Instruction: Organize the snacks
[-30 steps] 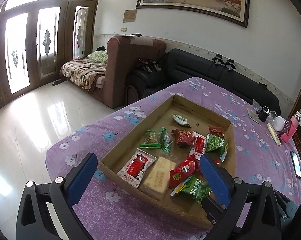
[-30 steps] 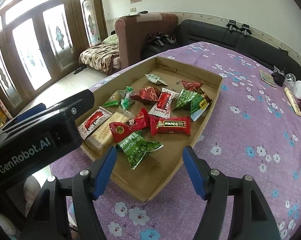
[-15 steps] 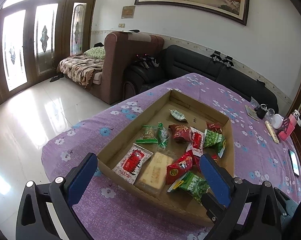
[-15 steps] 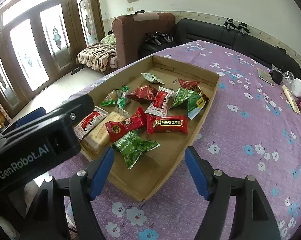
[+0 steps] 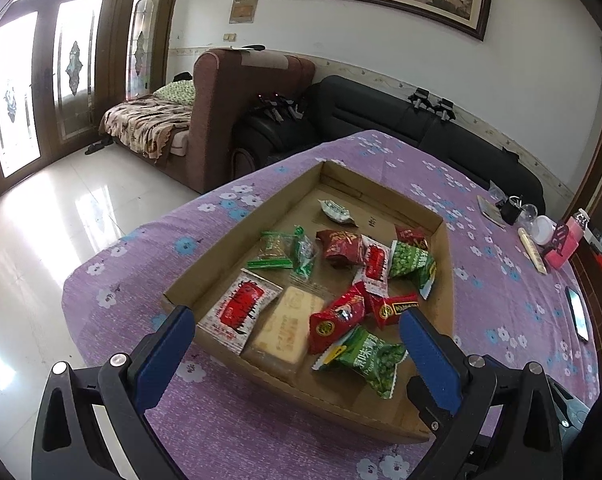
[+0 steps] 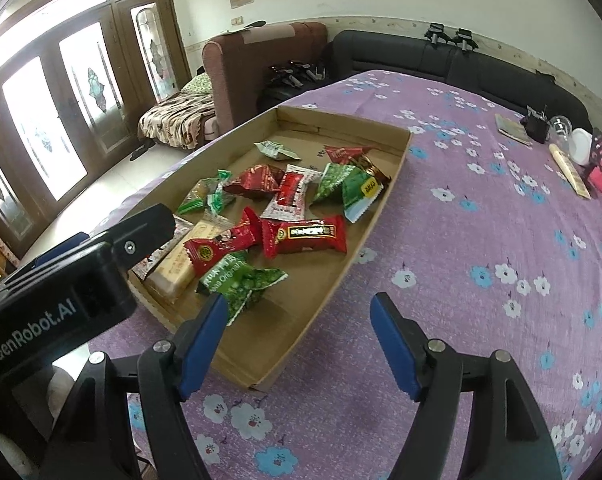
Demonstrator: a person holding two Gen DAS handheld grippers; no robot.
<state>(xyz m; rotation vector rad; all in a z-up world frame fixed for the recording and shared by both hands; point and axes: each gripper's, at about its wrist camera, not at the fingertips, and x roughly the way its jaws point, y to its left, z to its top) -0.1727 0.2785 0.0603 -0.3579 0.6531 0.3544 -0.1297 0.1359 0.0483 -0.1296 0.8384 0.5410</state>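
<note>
Between the spread blue fingers of the left gripper (image 5: 295, 334), a shallow cardboard box (image 5: 237, 232) is lying on a table with a purple flowered cloth (image 5: 497, 304). The snacks are sitting loose inside the box. Both grippers are wide open and are holding nothing.

Just past the left finger (image 5: 163, 350) of the left gripper, a white packet with a red picture (image 5: 241, 310) is lying flat. Beside it, toward the right finger, a tan biscuit bar (image 5: 287, 326) is lying near the box's front wall. Closer to the right finger (image 5: 427, 350), a green pea packet (image 5: 367, 356) is resting partly under a red packet (image 5: 337, 320). Farther ahead of the fingers, more red and green packets are lying in a pile. A small pale green packet (image 5: 335, 211) is lying alone toward the far end of the box.

The right gripper (image 6: 299, 342) is hovering over the near corner of the box. Its left finger (image 6: 203, 338) is just in front of the green pea packet (image 6: 243, 280), and its right finger (image 6: 395, 346) is over the purple cloth (image 6: 481, 240). Ahead of it, a red bar packet with a dark label (image 6: 307, 236) is lying flat. To the left of these fingers, the black body of the left gripper (image 6: 61, 280) is showing.
</note>
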